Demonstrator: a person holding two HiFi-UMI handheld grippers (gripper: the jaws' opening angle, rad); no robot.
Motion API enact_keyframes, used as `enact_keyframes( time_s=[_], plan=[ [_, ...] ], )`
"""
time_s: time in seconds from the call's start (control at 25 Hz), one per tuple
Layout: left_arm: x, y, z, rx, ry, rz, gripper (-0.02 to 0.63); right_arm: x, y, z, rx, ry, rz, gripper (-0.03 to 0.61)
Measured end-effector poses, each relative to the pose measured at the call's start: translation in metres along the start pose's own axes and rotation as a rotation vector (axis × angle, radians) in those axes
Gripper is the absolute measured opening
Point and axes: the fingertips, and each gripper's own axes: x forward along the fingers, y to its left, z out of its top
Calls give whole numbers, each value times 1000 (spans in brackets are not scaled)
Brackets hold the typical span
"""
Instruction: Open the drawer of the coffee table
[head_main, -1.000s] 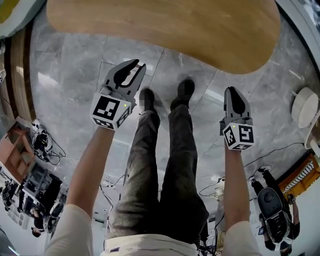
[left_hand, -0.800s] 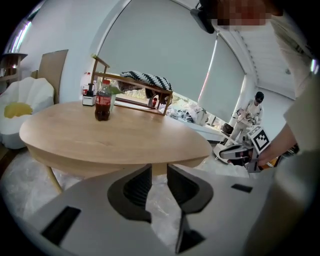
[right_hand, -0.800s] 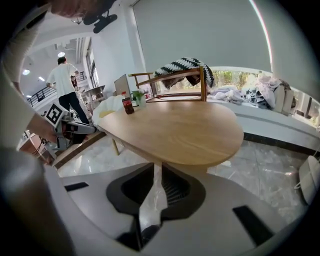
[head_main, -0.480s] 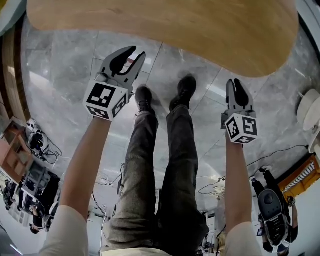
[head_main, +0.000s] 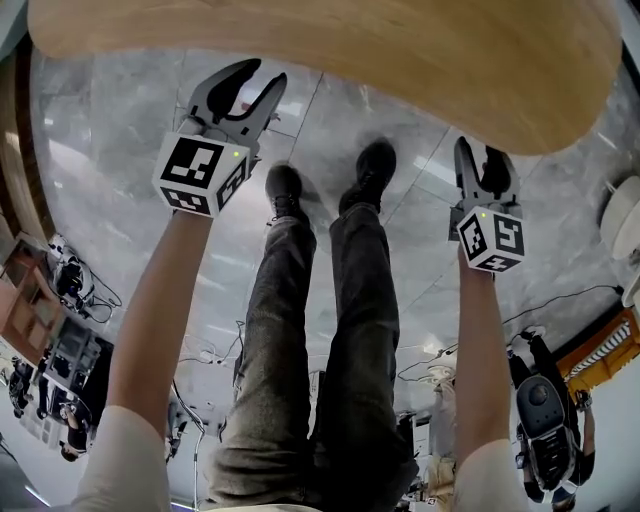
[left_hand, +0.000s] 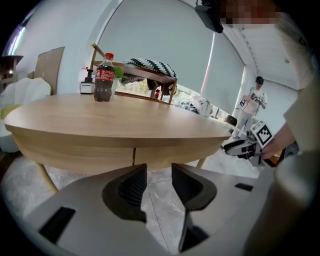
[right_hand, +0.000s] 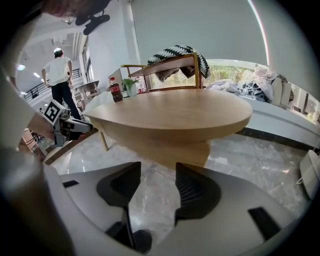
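Observation:
The coffee table (head_main: 400, 50) has a light wooden oval top that fills the top of the head view. In the left gripper view its thick apron (left_hand: 100, 150) faces me, with a thin vertical seam (left_hand: 134, 155) in it. My left gripper (head_main: 265, 72) hangs just short of the table's near edge, jaws apart and nothing between them (left_hand: 159, 167). My right gripper (head_main: 480, 150) is near the edge on the right, also open and empty (right_hand: 158, 167). Both pairs of jaws have just been opening. Neither touches the table.
A cola bottle (left_hand: 104, 78) and a small pump bottle (left_hand: 87, 84) stand on the far side of the top. Behind is a wooden frame with a patterned blanket (left_hand: 150, 67). My legs and black shoes (head_main: 370, 180) stand on grey marble floor between the grippers.
Both grippers have sunk and come closer to the table's near edge. Their jaws stand wider than before, the right one clearly so.

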Motion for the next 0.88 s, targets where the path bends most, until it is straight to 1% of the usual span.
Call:
enact_keyframes(
  time_s=[0.12,0.2,0.32,0.4,0.52,0.64,0.76,0.88],
  plan=[
    [7,15,-4,16,17,36,172,6,-11,4,21,-18,-26,270],
    [9,24,-3,4,3,49,183,9,-18,5,20,-24,-35,296],
    [11,31,3,-13,-37,48,201,9,-21,2,-41,-21,-21,311],
    [13,33,6,-10,-54,52,230,8,-21,-2,-80,-12,-10,327],
    [18,37,10,0,-63,63,271,4,-35,-4,-57,-16,-46,344],
    [20,40,15,0,-76,71,302,4,-46,1,-54,-37,-74,362],
    [20,41,17,-8,-81,68,321,11,-46,10,-75,-61,-55,374],
    [21,39,16,11,-73,60,334,19,-40,24,-121,-86,-22,379]
  ],
)
